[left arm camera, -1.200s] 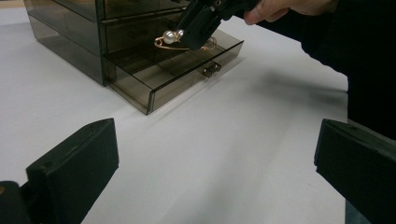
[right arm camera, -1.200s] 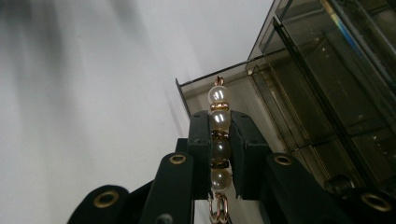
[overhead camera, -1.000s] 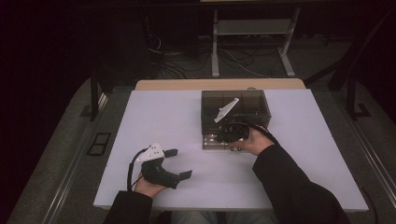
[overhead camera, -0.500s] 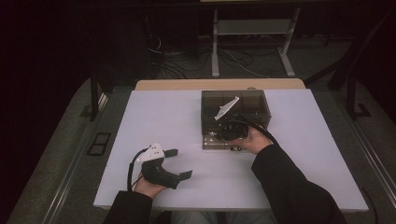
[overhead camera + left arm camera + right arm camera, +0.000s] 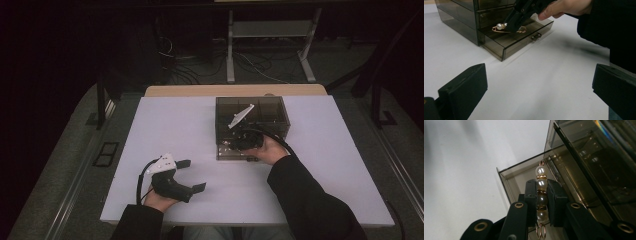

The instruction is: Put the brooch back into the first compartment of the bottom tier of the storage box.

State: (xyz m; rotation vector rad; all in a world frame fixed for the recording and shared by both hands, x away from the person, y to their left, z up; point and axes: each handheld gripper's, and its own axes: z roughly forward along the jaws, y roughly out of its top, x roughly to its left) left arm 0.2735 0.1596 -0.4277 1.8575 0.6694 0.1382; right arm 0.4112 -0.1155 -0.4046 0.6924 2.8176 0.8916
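Observation:
A smoky clear drawer box (image 5: 270,112) stands on the white table, its bottom drawer (image 5: 520,41) pulled out. My right gripper (image 5: 541,195) is shut on a pearl brooch with gold rings (image 5: 541,195), holding it over the open drawer (image 5: 524,176). From the left gripper view, the brooch (image 5: 502,27) hangs just inside the drawer under the right gripper's black jaws. My left gripper (image 5: 194,175) rests near the table's front left, open and holding nothing; its fingers (image 5: 464,90) frame the bare table.
A white strip (image 5: 241,116) lies on top of the box. The white table (image 5: 165,125) has free room left and right of the box. Metal stand legs (image 5: 272,30) and cables sit on the dark floor behind.
The right gripper has edged slightly toward the open drawer with the brooch. The left gripper has stayed put.

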